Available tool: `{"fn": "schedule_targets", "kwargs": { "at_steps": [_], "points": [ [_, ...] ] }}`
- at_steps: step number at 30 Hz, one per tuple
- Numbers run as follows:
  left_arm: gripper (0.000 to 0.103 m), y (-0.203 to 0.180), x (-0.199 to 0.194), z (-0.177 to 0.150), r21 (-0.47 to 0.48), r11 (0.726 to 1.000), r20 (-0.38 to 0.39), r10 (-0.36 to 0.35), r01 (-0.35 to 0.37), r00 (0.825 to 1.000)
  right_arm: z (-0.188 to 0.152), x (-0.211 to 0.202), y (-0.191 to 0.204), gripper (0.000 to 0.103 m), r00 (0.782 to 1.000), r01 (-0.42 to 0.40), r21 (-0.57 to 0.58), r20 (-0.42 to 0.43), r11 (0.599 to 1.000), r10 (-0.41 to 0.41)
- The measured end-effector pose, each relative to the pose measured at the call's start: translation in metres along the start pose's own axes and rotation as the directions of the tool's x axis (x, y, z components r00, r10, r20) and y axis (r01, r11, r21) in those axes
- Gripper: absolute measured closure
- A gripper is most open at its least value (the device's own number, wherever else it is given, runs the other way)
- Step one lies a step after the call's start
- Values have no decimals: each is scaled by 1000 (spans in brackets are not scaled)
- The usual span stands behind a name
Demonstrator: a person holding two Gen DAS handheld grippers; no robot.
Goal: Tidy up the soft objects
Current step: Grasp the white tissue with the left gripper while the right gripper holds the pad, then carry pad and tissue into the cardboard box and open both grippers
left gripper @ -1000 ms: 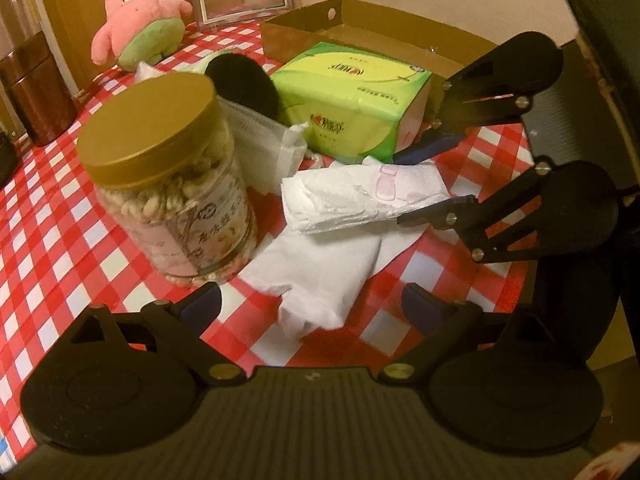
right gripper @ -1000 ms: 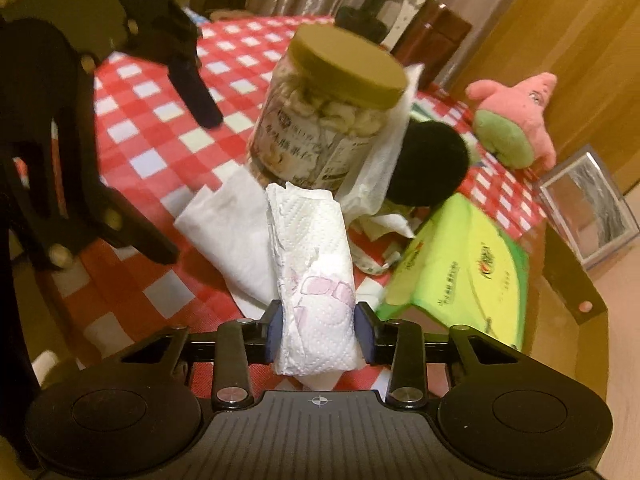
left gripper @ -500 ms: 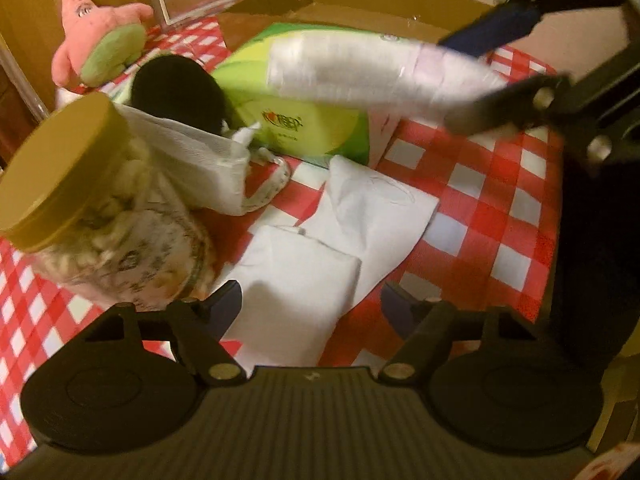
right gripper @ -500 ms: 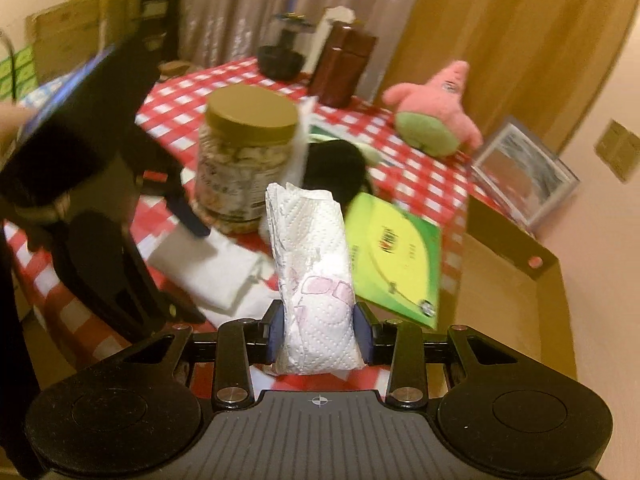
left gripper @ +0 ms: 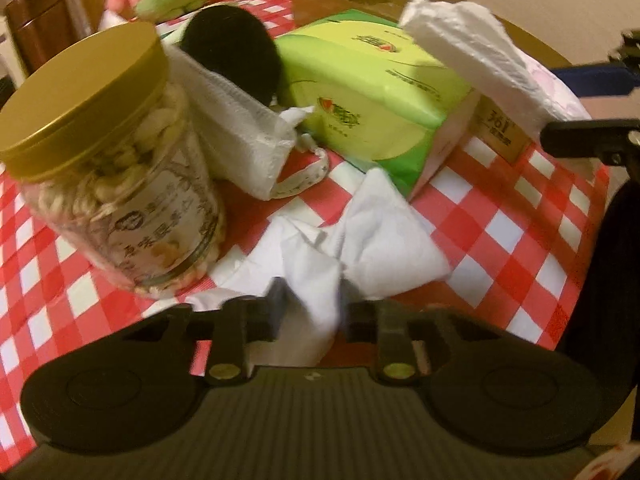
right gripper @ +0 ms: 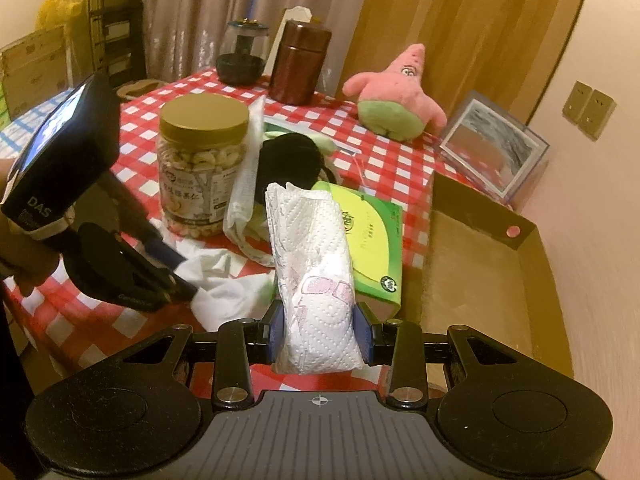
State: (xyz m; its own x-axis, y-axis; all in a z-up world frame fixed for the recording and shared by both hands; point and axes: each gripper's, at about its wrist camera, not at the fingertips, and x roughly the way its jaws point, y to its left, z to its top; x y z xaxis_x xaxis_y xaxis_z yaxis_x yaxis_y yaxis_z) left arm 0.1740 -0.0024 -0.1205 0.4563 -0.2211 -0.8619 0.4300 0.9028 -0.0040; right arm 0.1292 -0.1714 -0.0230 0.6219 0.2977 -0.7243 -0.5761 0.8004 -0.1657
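Note:
A white cloth (left gripper: 384, 240) lies crumpled on the red-checked table beside a nut jar. My left gripper (left gripper: 312, 302) points down at it, and its jaws are closing with a bunched fold of the cloth pinched between the pads. In the right wrist view the same left gripper (right gripper: 182, 276) presses into the cloth (right gripper: 228, 284). My right gripper (right gripper: 318, 330) is shut on a folded paper towel bundle (right gripper: 312, 248), held in the air above the table. In the left wrist view the bundle (left gripper: 472, 52) hangs over the green tissue pack.
A gold-lidded nut jar (left gripper: 108, 168) stands close left of the cloth. Behind it are a white mesh bag (left gripper: 236, 132), a black fluffy thing (left gripper: 236, 52) and a green tissue pack (left gripper: 372, 108). An open cardboard box (right gripper: 480, 264) sits at the right. A pink starfish plush (right gripper: 396, 96) is at the back.
My left gripper came down onto the white cloth and its jaws closed in, bunching the cloth. My right gripper lifted the paper towel bundle off the table.

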Motion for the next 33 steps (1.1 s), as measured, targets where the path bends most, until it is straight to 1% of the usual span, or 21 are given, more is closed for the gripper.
{"fn": "schedule_targets", "kwargs": {
  "at_steps": [3, 7, 13, 15, 18, 23, 28, 33],
  "points": [
    [90, 5, -10, -1, -58, 998, 10, 0, 0, 1000, 1, -4, -4, 66, 1000, 7, 24, 7, 1000, -7],
    [91, 7, -32, -3, -120, 993, 50, -5, 11, 999, 1, -14, -12, 66, 1000, 17, 63, 18, 998, -18],
    [91, -4, -70, 2, -200, 978, 129, -29, 55, 991, 0, -36, -34, 66, 998, 37, 167, 41, 985, -44],
    [91, -17, -83, 9, -218, 973, 155, -38, 72, 987, -3, -44, -45, 66, 997, 49, 200, 51, 979, -60],
    [91, -35, -95, 26, -234, 967, 193, -57, 103, 979, -7, -57, -61, 66, 995, 72, 248, 54, 966, -89],
    [91, -62, -102, 60, -219, 963, 252, -101, 159, 962, -19, -69, -99, 66, 989, 116, 338, 42, 934, -138],
    [91, -89, -92, 99, -207, 957, 289, -137, 202, 948, -34, -70, -141, 66, 982, 165, 420, 14, 893, -187],
    [91, -110, -68, 131, -210, 947, 293, -174, 241, 940, -43, -65, -178, 66, 978, 186, 490, -7, 851, -209]
  ]
}}
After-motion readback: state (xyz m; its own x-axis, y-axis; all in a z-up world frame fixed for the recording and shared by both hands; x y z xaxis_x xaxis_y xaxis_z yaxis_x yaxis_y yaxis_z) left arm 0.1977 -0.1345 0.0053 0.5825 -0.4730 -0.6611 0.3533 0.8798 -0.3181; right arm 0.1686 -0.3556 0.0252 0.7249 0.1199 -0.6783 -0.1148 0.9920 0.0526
